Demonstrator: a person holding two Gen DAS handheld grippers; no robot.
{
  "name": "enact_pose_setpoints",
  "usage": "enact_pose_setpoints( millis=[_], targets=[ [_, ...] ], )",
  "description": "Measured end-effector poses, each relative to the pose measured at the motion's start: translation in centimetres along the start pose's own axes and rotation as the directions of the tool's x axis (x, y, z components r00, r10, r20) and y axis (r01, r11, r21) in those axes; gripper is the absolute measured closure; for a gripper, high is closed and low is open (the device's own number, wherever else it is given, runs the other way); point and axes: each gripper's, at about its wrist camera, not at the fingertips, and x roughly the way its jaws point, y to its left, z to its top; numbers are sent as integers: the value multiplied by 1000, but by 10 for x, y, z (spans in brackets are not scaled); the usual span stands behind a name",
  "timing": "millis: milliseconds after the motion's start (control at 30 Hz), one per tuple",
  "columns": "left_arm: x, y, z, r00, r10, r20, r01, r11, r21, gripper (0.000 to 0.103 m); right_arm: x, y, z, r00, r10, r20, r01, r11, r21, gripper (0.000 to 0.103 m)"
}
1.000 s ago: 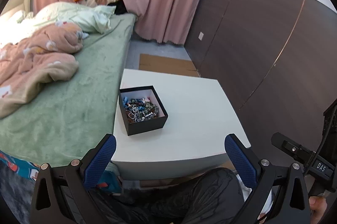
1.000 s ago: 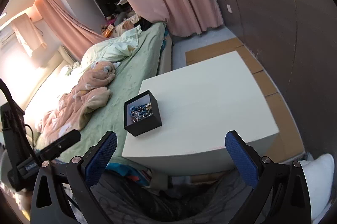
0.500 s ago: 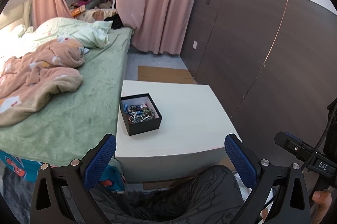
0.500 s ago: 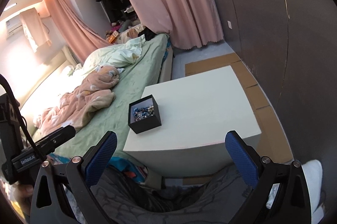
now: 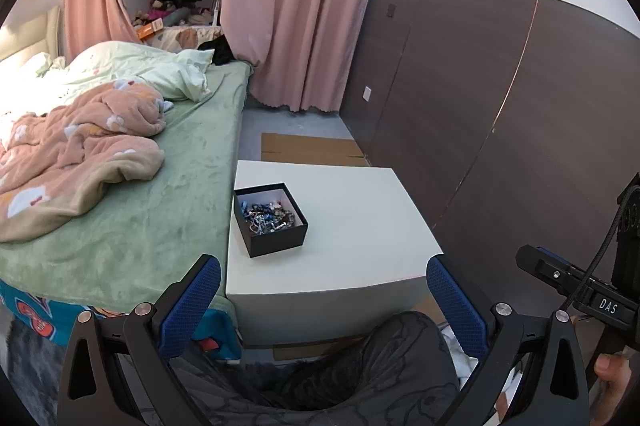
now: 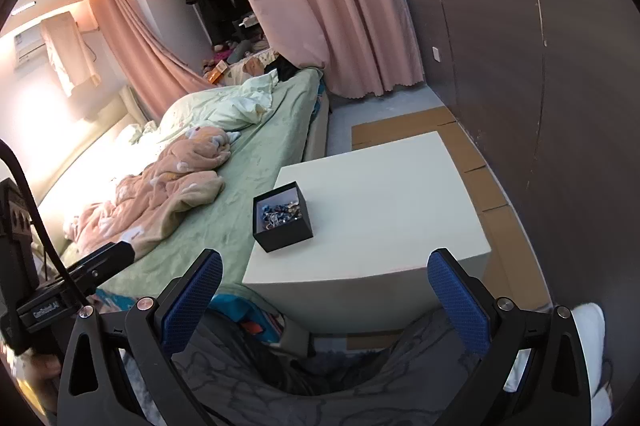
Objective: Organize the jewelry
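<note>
Both tools spread wide, nothing between the blue pads: left tool (image 5: 323, 300) and right tool (image 6: 325, 300) held back from the near edge of the white worktop (image 5: 360, 226), above a lap in grey patterned cloth.

Well ahead of both, apart from either: small black box (image 5: 270, 218), open-topped, near the worktop's left edge beside the green bed (image 5: 132, 218). Inside, tangled jewelry (image 5: 267, 214), a heap of beads and chains in blue and silver, single pieces too small to tell apart.

Likely light, limp, slippery; strands probably snagged together, so one lifted may drag others. Best pinched at a bead or a loop riding on top, never deep in the heap. Box itself probably stiff and light, easily shoved sideways; worth steadying by a wall.
</note>
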Motion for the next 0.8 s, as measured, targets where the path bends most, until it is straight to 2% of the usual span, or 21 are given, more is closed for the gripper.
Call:
enact_pose_setpoints(
  millis=[200, 800],
  targets=[
    [-6, -2, -1, 1000, 4, 17, -5, 1000, 8, 0, -1, -2, -2, 1000, 0, -1, 0, 1000, 6, 0],
    [-3, -7, -8, 1000, -5, -1, 5, 1000, 17, 0, -1, -3, -9, 1000, -3, -10, 3, 1000, 10, 0]
  ],
)
